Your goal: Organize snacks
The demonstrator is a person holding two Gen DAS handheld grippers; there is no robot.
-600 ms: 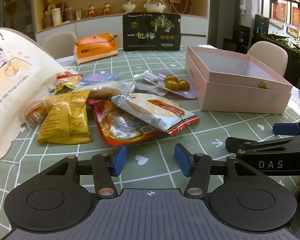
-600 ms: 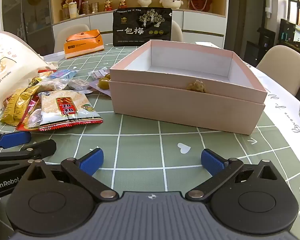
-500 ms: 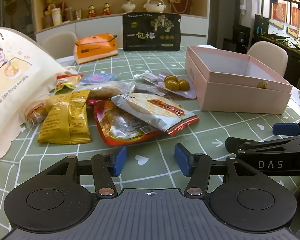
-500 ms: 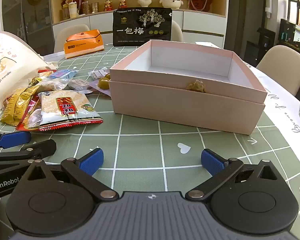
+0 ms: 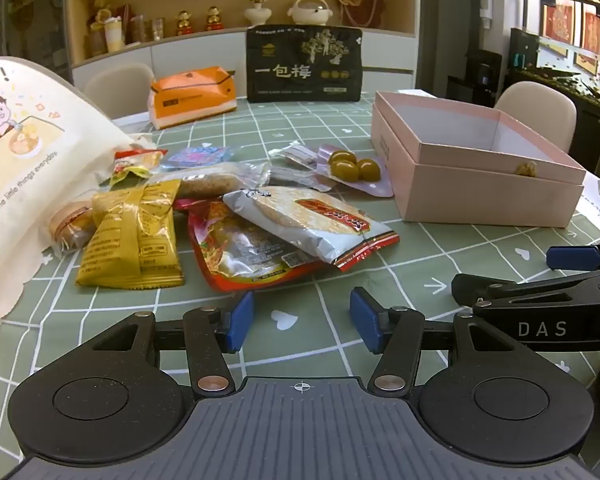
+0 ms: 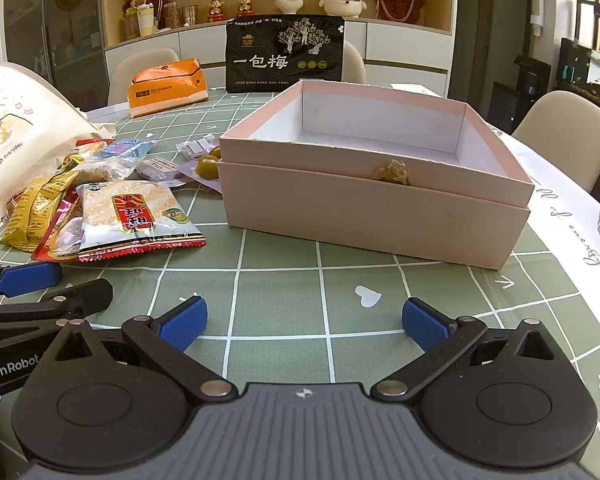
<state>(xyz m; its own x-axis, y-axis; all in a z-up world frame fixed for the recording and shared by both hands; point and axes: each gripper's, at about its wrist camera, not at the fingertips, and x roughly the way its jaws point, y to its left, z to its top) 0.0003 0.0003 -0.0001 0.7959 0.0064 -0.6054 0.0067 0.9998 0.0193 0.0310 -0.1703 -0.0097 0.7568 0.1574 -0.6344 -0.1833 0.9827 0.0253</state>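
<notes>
While both tools hang low over the green checked tablecloth, neither has hold of anything. The left gripper has its blue pads parted by a moderate gap with only cloth between them; the right gripper is spread much wider, likewise with bare cloth between its pads.

In the left wrist view the snack pile sits from about ten to twelve o'clock of the pads. A rice cracker packet lies tilted on top of a red packet, with a yellow packet just beside them at ten o'clock. Farther back, a pouch of green plums lies near the pink box, which stands at one o'clock, open, with nothing visible inside it. A cream printed bag slumps at nine o'clock.

In the right wrist view the pink box stands at twelve o'clock and the cracker packet at ten.
</notes>
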